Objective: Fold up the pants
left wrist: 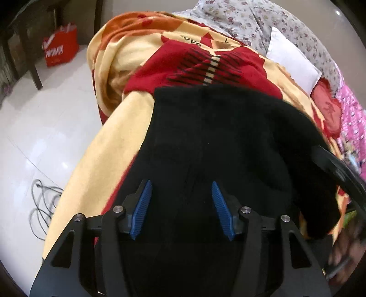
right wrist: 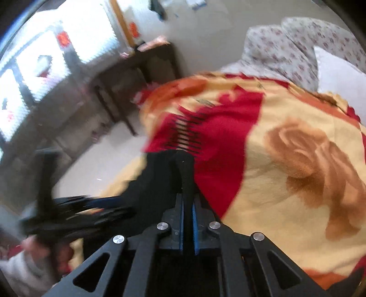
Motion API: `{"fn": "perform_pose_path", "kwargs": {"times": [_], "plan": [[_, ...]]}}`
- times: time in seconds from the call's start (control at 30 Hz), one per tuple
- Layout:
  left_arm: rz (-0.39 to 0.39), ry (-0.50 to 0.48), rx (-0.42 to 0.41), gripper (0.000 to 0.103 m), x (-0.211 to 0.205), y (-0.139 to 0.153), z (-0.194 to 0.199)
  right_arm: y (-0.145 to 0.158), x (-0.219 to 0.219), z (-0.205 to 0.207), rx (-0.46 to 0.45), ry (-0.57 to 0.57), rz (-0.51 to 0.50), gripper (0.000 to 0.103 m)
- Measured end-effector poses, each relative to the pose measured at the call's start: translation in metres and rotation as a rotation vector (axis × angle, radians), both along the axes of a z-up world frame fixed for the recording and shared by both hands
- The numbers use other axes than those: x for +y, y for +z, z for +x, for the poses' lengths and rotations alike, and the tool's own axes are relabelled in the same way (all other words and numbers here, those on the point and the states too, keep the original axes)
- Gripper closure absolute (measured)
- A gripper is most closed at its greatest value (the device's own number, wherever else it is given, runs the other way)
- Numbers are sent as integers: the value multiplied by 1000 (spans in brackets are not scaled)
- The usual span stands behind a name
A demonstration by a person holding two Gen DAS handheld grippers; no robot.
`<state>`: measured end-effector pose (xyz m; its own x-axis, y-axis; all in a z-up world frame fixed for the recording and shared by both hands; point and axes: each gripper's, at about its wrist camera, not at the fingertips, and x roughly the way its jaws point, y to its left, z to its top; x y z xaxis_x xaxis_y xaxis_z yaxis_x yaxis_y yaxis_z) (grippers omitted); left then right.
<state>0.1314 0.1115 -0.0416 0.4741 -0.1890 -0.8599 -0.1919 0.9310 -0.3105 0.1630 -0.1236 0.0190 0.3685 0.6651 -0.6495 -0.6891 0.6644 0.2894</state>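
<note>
I see the black fabric pants [left wrist: 228,141] lying on the yellow, red and orange rose-print blanket [left wrist: 96,164] that covers the bed. My left gripper [left wrist: 181,205] hovers over the pants with its 2 blue ribbed fingers [left wrist: 141,210] spread and nothing between them. My right gripper [right wrist: 188,219] has its fingers pressed together, pinching a raised fold of the pants [right wrist: 185,173] at the blanket's red patch. Beside the blanket lies a white pillow [left wrist: 292,61].

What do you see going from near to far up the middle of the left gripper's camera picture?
Left gripper, jaws open → black pants → red patch with black stripes on the yellow blanket → flowery grey bedding at the far end.
</note>
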Motion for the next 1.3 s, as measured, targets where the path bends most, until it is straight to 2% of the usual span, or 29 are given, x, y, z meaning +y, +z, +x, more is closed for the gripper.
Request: {"fn": "perform_pose_path", "kwargs": {"times": [0.1, 0.17, 0.2, 0.27, 0.33, 0.5, 0.6, 0.73, 0.77, 0.83, 0.93, 1.1, 1.2, 1.23, 1.3], "plan": [[-63, 34, -65, 49, 28, 13, -29, 12, 7, -57, -44, 113, -25, 97], [-80, 65, -117, 48, 52, 21, -56, 6, 9, -87, -36, 165, -31, 97], [-90, 78, -129, 47, 62, 23, -67, -2, 10, -103, -21, 190, -36, 97], [-119, 105, -137, 35, 86, 24, -88, -21, 13, -125, 20, 216, -40, 97], [-145, 129, -140, 32, 99, 22, -102, -43, 16, -142, 60, 238, -53, 97], [-127, 94, -113, 31, 95, 18, -103, -73, 14, -142, 135, 184, -20, 97], [-155, 75, -110, 31, 87, 16, -105, -74, 12, -143, 129, 175, -32, 97], [-228, 115, -150, 31, 98, 23, -115, -73, 13, -145, 119, 164, -56, 97], [-237, 130, -162, 24, 102, 26, -118, -75, 13, -146, 118, 163, -60, 97], [-211, 135, -165, 20, 103, 28, -118, -76, 12, -146, 119, 163, -61, 97], [-180, 109, -123, 20, 95, 20, -112, -75, 7, -149, 125, 157, -52, 97], [-117, 30, -38, 20, 57, -5, -96, -71, -6, -152, 126, 111, -21, 97], [-7, -12, -55, 21, 31, -6, -97, -51, -39, -152, 99, 15, 21, 96], [6, -38, -55, 21, 24, -5, -97, -42, -55, -149, 78, -49, 32, 94], [36, -42, -58, 21, 20, -6, -96, -29, -91, -132, 38, -230, 0, 72]]}}
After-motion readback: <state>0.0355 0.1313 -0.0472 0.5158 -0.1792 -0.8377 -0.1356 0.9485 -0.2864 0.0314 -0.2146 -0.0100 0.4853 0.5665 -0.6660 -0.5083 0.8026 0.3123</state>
